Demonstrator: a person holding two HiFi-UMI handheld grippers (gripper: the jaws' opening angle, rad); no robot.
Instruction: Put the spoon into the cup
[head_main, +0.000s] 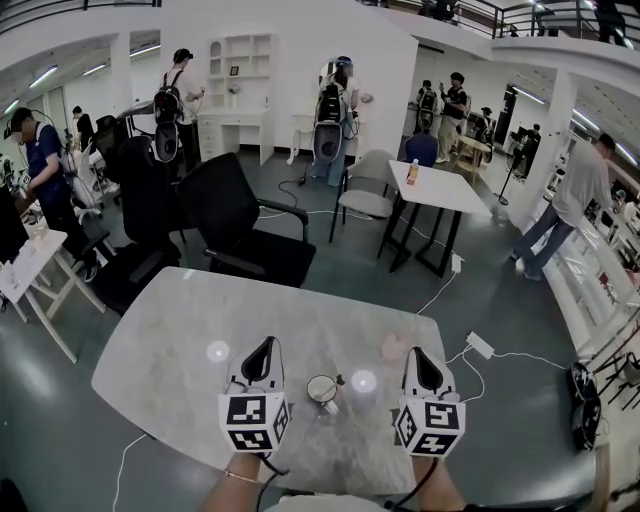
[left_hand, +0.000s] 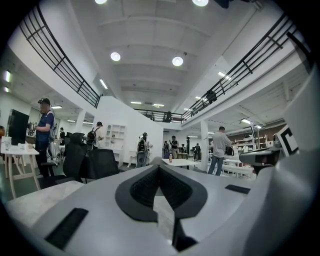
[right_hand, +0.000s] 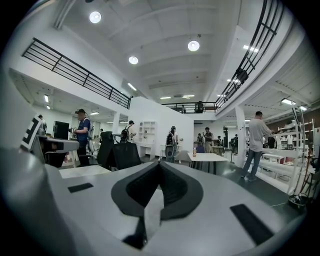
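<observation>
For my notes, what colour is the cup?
The cup is white, best in the head view.

Marble table (head_main: 180, 340), black office chair (head_main: 245, 230), white table (head_main: 450, 190) with bottle (head_main: 411, 172) beyond

My head camera looks steeply down, near the surface (head_main: 170, 350), with left claw (head_main: 265, 345) and right claw (head_main: 418, 352) at bottom. Each claw camera rides close behind its claw, facing level; all views share the far white table (head_main: 440, 185).

Pale marbled table (head_main: 160, 350). One cup (head_main: 322, 390) stands on it, between the fingers of the left gripper (head_main: 268, 345) and the right gripper (head_main: 416, 352), nearer the left, behind both fingertips.
</observation>
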